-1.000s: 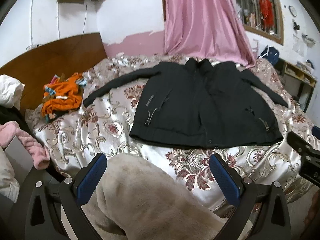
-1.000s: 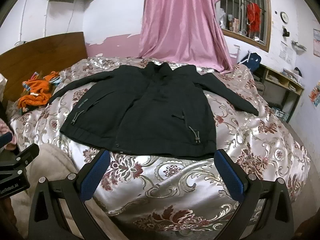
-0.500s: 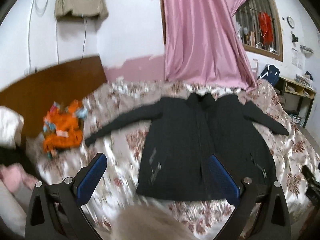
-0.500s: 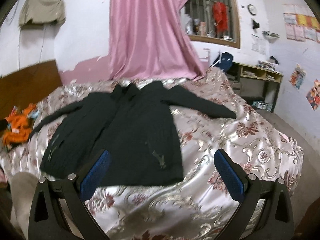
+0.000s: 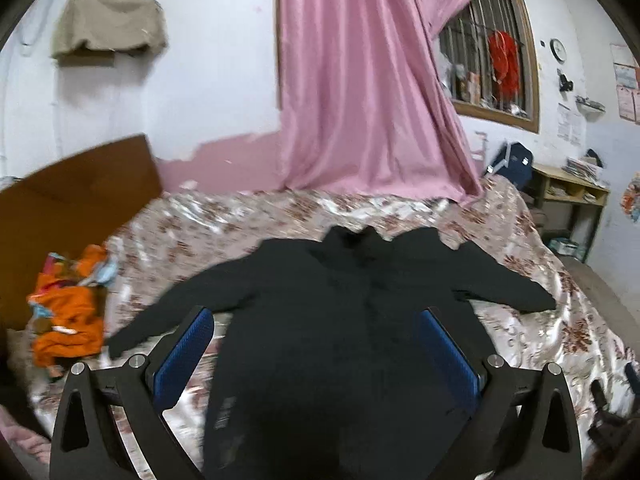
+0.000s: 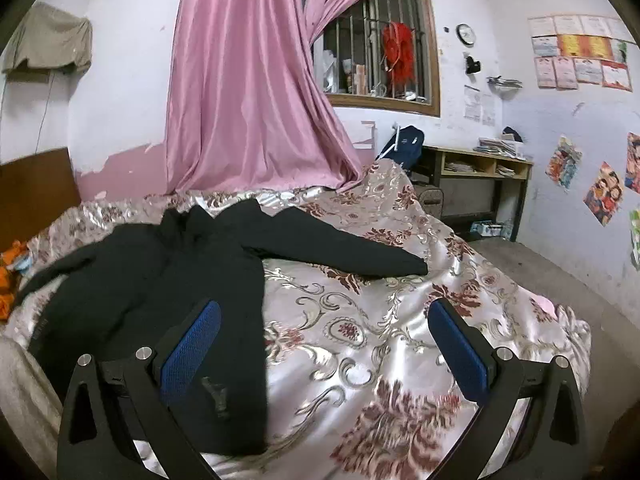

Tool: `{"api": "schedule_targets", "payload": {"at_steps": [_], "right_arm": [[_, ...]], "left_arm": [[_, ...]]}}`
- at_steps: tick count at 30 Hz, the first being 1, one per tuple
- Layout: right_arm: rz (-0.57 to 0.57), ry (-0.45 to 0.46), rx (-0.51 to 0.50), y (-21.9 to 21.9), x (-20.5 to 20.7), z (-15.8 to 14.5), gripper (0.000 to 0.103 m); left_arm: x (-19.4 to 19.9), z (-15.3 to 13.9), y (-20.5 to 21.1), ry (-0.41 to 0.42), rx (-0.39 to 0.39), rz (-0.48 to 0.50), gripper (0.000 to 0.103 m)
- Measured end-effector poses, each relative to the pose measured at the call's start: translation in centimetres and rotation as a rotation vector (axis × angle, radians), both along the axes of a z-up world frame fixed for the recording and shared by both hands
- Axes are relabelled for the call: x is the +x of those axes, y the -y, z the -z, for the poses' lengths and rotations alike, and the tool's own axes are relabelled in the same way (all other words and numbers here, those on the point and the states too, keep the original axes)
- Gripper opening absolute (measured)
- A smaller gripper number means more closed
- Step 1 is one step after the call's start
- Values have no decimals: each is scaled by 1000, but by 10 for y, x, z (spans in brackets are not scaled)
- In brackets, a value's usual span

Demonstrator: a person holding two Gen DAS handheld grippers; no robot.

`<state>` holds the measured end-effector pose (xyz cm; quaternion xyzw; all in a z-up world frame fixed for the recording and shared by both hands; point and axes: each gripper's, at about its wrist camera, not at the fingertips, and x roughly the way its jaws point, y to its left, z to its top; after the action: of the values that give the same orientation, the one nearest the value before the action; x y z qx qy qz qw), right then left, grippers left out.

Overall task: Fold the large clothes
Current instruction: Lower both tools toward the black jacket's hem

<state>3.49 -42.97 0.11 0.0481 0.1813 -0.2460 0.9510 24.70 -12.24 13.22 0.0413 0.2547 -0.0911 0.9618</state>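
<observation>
Fingers both sides wide, empty; moved in over jacket spread on bed; fold not begun.

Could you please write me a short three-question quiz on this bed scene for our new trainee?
1. True or false: the black jacket lies spread flat on the bedspread with both sleeves stretched out to the sides.
2. Multiple choice: what is the left gripper holding? A) a jacket sleeve B) the orange clothes C) nothing
3. Short answer: which thing lies on the bed beside the jacket, near the headboard?

Key
1. True.
2. C: its fingers stand wide apart over the jacket, and the right gripper is just as open.
3. The pile of orange clothes.
</observation>
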Motion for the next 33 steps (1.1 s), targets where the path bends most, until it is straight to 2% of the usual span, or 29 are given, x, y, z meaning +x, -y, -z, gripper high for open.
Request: {"api": "schedule_targets", "payload": {"at_steps": [5, 7, 12, 14, 18, 20, 23, 25, 28, 30, 31, 33], "right_arm": [[-15, -54, 2, 36, 49, 19, 102], [-34, -67, 38, 51, 69, 30, 102], [-70, -103, 191, 104, 124, 70, 102], [-54, -112, 255, 123, 136, 85, 102], [-50, -102, 374, 171, 158, 112, 102], [-47, -111, 439, 193, 170, 126, 102], [-17, -129, 506, 227, 192, 140, 102], [13, -134, 542, 249, 208, 146, 102], [88, -124, 645, 287, 242, 159, 102], [143, -83, 704, 303, 256, 167, 101], [165, -55, 742, 310, 262, 171, 98], [210, 0, 822, 320, 281, 179, 84]], "left_arm": [[64, 36, 52, -49, -63, 91, 103], [94, 62, 79, -84, -84, 119, 103], [149, 122, 135, -148, -143, 158, 103], [172, 141, 158, -135, -158, 200, 103], [209, 174, 201, -103, -113, 248, 103], [229, 187, 212, -112, -142, 253, 103], [258, 213, 218, -176, -236, 265, 103], [278, 233, 219, -272, -303, 283, 103], [302, 256, 230, -417, -292, 298, 103], [306, 263, 232, -433, -291, 318, 103], [307, 265, 232, -433, -297, 324, 103], [308, 270, 236, -449, -282, 329, 103]]}}
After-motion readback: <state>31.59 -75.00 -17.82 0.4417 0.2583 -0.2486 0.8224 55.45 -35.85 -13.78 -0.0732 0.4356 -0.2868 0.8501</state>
